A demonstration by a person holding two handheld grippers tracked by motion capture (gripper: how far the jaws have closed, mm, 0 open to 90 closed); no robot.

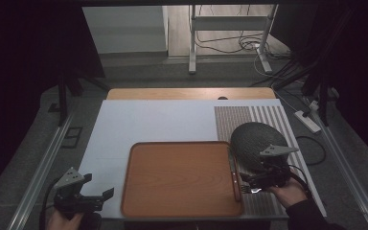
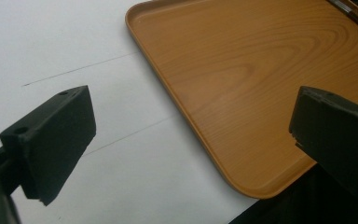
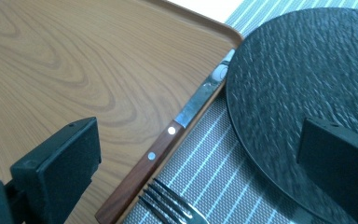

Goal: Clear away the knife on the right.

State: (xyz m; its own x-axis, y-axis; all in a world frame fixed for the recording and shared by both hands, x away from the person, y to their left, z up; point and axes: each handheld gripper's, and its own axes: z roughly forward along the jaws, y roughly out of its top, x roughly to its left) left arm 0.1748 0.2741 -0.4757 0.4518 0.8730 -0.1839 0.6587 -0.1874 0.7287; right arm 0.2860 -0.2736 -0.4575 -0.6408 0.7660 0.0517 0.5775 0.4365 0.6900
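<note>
The right tool (image 1: 255, 183) hovers with jaws spread over the wooden-handled knife (image 3: 168, 154) and silver fork (image 3: 175, 205), while the left tool (image 1: 98, 197) gapes empty.

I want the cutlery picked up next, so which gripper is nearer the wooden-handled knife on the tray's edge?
Right. The right gripper hovers beside the wooden-handled knife; the left gripper sits across the brown wooden tray.
</note>
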